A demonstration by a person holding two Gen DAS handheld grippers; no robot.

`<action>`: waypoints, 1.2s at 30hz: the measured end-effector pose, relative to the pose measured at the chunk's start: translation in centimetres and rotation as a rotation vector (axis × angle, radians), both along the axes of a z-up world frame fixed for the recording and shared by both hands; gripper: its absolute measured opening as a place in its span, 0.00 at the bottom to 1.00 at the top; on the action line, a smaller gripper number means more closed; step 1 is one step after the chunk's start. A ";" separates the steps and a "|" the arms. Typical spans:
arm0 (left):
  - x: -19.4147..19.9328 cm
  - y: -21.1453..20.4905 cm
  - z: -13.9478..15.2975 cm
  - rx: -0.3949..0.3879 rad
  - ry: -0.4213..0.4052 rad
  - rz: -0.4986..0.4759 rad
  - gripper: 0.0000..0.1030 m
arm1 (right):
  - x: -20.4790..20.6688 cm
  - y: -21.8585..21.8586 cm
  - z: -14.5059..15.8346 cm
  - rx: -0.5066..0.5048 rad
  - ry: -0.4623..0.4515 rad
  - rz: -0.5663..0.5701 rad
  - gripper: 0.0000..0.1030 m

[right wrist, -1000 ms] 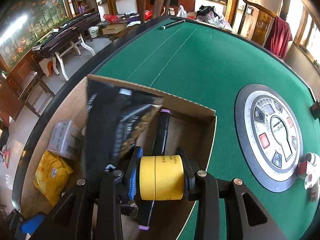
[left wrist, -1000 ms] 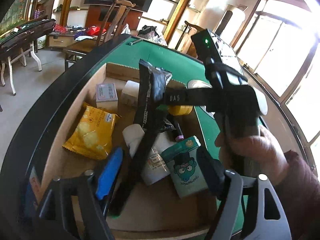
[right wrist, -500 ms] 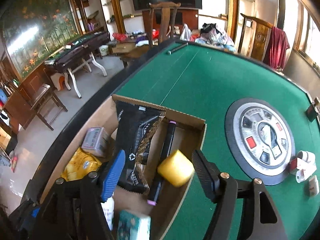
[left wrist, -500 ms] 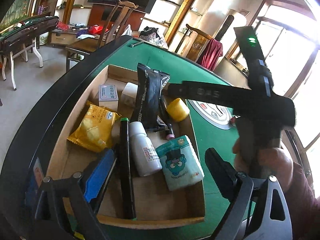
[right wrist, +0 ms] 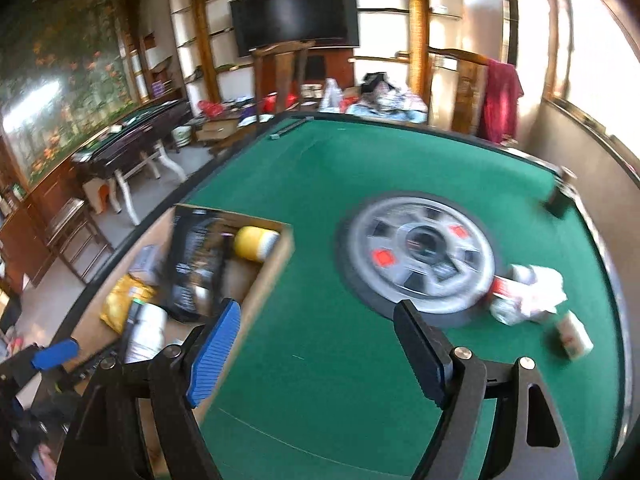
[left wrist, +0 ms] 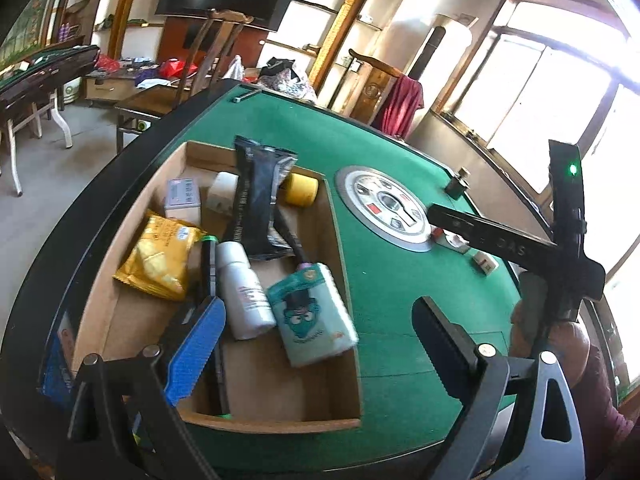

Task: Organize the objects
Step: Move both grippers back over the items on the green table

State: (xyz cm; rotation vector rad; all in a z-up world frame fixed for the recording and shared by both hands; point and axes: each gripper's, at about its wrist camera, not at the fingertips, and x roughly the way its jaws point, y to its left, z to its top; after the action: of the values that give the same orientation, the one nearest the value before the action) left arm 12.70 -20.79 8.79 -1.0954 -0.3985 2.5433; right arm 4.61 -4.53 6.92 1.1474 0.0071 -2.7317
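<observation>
Both my grippers hold nothing: left gripper [left wrist: 316,344] gapes wide over the cardboard box [left wrist: 344,248], right gripper [right wrist: 316,344] opening above green felt; yellow tape roll [right wrist: 256,242] lies in the box's far corner.

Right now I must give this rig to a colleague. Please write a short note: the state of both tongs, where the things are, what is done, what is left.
Left tongs: open, empty, above the cardboard box.
Right tongs: jaws opening, nothing between them, over the green table.
Done: yellow tape roll lies in the box's far corner, beside the black packet, white bottle and chips bag.
Left: small items on the felt near the round centre panel.
</observation>
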 end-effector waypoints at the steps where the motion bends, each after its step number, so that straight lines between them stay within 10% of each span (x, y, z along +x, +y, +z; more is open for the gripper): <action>1: 0.0 0.5 0.1 -0.005 0.000 -0.009 0.91 | 0.4 1.4 0.0 -0.005 0.002 -0.024 0.81; 23: -1.4 13.5 -0.5 -0.130 -0.057 -0.244 0.91 | 4.6 25.8 -3.4 -0.189 -0.017 -0.450 0.83; 36: -1.7 14.8 -2.3 -0.136 -0.098 -0.269 0.91 | -8.0 27.4 -5.0 -0.397 -0.164 -0.394 0.83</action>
State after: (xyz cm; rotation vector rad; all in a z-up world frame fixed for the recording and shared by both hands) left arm 10.99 -5.96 6.53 -1.2355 -0.0942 2.3130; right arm -3.38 22.88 1.88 1.3557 -0.8254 -2.7512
